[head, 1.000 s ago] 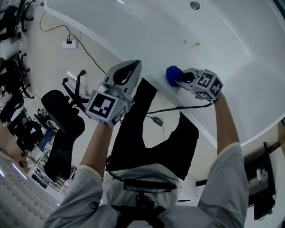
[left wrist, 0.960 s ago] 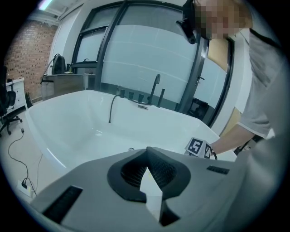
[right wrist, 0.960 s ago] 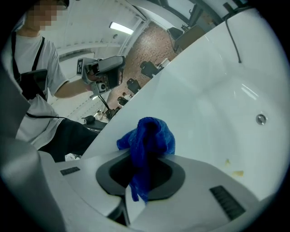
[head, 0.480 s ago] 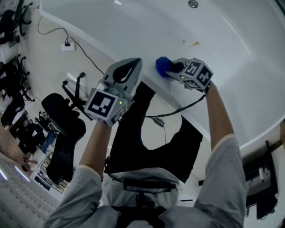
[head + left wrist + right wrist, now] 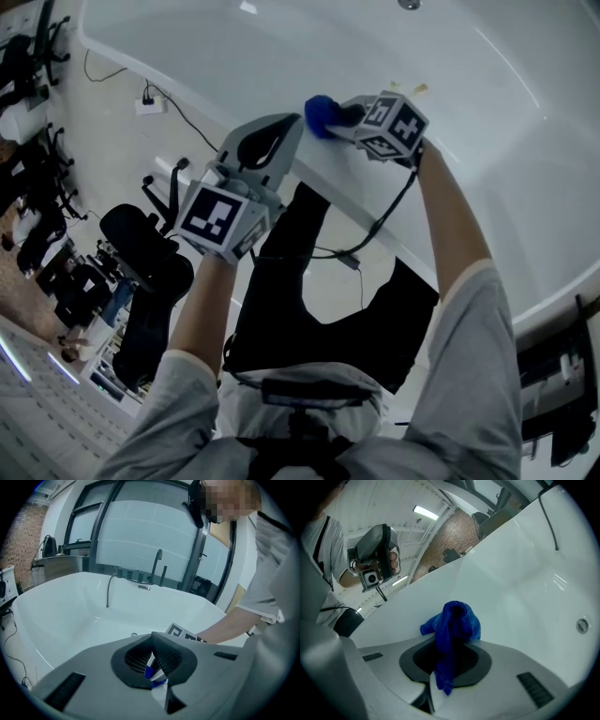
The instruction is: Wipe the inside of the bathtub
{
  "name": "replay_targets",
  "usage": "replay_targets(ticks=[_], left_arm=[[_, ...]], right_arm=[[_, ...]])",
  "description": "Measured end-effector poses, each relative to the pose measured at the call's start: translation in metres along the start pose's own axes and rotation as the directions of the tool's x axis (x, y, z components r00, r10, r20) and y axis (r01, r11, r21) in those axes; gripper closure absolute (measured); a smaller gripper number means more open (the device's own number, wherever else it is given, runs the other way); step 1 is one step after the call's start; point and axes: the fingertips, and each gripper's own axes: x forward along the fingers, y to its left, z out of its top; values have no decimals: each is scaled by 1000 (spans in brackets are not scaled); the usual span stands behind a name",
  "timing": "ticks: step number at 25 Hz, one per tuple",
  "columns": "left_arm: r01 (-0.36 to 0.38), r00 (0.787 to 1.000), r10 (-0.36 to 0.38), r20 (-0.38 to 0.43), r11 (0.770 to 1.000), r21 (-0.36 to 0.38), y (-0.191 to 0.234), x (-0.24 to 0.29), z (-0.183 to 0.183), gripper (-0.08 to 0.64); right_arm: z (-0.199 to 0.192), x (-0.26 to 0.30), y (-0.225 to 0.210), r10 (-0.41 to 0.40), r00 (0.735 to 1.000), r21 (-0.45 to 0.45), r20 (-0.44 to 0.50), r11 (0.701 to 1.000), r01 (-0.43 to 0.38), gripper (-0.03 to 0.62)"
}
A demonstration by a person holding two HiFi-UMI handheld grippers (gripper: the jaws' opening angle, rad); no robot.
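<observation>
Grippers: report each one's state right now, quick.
Left gripper: closed, holding nothing.
Right gripper: closed on the crumpled blue cloth.

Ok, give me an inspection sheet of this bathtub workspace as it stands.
Surface: white bathtub, small yellowish marks on the inner wall, drain at the top.
Job's things: blue cloth, bunched, at the near rim.
Clutter: nothing seen.
Grippers: right gripper shut on the blue cloth; left gripper jaws together, beside the rim, nothing held.
Cables: cable hangs from the right gripper; floor cord runs to a power strip.
Surroundings: office chairs on the floor; faucet on the far rim.
</observation>
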Motion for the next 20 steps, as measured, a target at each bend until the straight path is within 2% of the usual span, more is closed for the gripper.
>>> replay_targets(ticks=[4,9,12,16,20], left_arm=[[24,1000,-24,-5,1000,10,-5,17,4,557],[58,997,-57,-45,998,13,-9,43,3,557],[66,997,-65,-51,998,12,-9,56,3,557],[84,995,-82,-64,996,22,-4,76,-3,557],[92,994,-90,-68,995,35,2,92,-2,557]], right_arm=[[-35,-21,11,21,1000,36,-15,999,-21,534],[-111,-58,18,26,995,110,-98,994,-15,534],[-139,-69,21,21,996,165,-83,986,-7,534],[-134,-61,11,15,996,136,-86,991,-3,534],[-98,-33,-13,6,999,84,-50,996,-2,534]])
